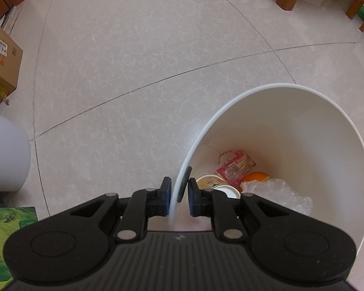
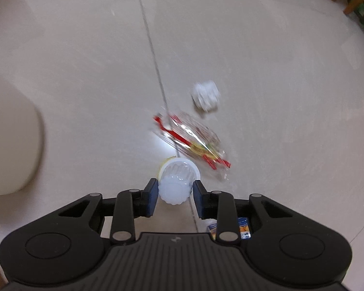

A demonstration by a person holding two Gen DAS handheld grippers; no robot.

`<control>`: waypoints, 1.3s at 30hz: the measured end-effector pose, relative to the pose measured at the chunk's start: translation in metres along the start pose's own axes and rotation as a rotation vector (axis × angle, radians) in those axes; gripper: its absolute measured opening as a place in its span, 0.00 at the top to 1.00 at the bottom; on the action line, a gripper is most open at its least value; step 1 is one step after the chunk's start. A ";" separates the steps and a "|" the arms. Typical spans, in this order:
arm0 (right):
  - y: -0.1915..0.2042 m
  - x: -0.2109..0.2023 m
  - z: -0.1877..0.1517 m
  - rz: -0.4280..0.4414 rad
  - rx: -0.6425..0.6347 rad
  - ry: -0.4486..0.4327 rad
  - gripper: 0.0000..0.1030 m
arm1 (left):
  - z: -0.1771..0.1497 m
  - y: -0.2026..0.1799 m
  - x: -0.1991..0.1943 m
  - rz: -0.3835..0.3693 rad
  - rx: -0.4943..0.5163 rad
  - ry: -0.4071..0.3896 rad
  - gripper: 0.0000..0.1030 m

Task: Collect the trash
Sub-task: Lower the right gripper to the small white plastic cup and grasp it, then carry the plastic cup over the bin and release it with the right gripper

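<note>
1. The right gripper [image 2: 175, 192] is seen pinching a small translucent white ribbed plastic cup [image 2: 176, 181] between its blue pads; the cup is held on its side, clear of the pale tiled floor [image 2: 85, 72]
2. The left gripper [image 1: 177, 196] is pressed together on the rim of the tall white plastic waste bin [image 1: 303, 126], one pad outside the wall and one inside
3. Inside the bin, a paper cup [image 1: 210, 181], a red printed wrapper [image 1: 235, 167], an orange [image 1: 256, 177] and crumpled clear film [image 1: 279, 191] are noted at the bottom
4. Beyond the held cup, a clear wrapper with red and yellow print [image 2: 194, 143] is lying on the floor, and further off a crumpled white paper ball [image 2: 206, 94]; both are yet to be collected
5. A small blue and orange packet [image 2: 242, 228] is partly hidden beneath the right gripper
6. Judgement: the step in hand is carrying the cup to the bin. The pinch should be kept firm, since thin ribbed plastic may slip or buckle; the cup should be brought well over the bin mouth before release, and the bin should be held steady by the rim throughout
</note>
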State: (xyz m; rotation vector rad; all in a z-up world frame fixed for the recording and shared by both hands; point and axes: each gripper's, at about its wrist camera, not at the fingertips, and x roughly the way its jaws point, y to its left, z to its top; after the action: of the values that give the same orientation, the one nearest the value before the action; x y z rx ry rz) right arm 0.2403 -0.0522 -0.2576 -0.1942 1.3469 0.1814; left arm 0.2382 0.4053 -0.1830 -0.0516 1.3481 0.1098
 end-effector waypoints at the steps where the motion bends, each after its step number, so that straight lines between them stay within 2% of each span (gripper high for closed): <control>1: 0.004 -0.013 0.001 0.017 -0.009 -0.013 0.65 | 0.000 0.000 0.000 -0.001 0.001 0.000 0.88; 6: 0.033 -0.089 0.012 0.091 -0.073 -0.092 0.65 | 0.000 0.001 0.000 -0.004 -0.007 0.000 0.88; 11: 0.076 -0.162 0.026 0.183 -0.176 -0.207 0.65 | -0.001 0.001 0.001 -0.004 -0.006 -0.001 0.88; 15: 0.114 -0.197 0.035 0.250 -0.265 -0.264 0.65 | -0.001 0.001 0.001 -0.005 -0.007 -0.002 0.88; 21: 0.166 -0.212 0.046 0.338 -0.363 -0.283 0.65 | -0.001 0.001 0.001 -0.005 -0.004 -0.003 0.88; 26: 0.193 -0.201 0.045 0.377 -0.402 -0.258 0.62 | 0.000 0.003 0.000 -0.010 -0.008 -0.003 0.88; 28: 0.196 -0.199 0.043 0.374 -0.411 -0.256 0.51 | 0.000 0.003 0.000 -0.009 -0.006 -0.003 0.88; 32: 0.194 -0.200 0.040 0.365 -0.398 -0.250 0.48 | 0.000 0.003 0.000 -0.011 -0.009 -0.003 0.88; 39: 0.169 -0.202 0.039 0.321 -0.336 -0.290 0.37 | 0.000 0.002 -0.001 -0.009 -0.009 -0.003 0.88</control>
State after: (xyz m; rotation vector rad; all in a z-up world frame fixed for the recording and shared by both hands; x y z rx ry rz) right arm 0.1938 0.1175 -0.0578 -0.2232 1.0449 0.6832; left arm 0.2379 0.4070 -0.1824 -0.0645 1.3448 0.1084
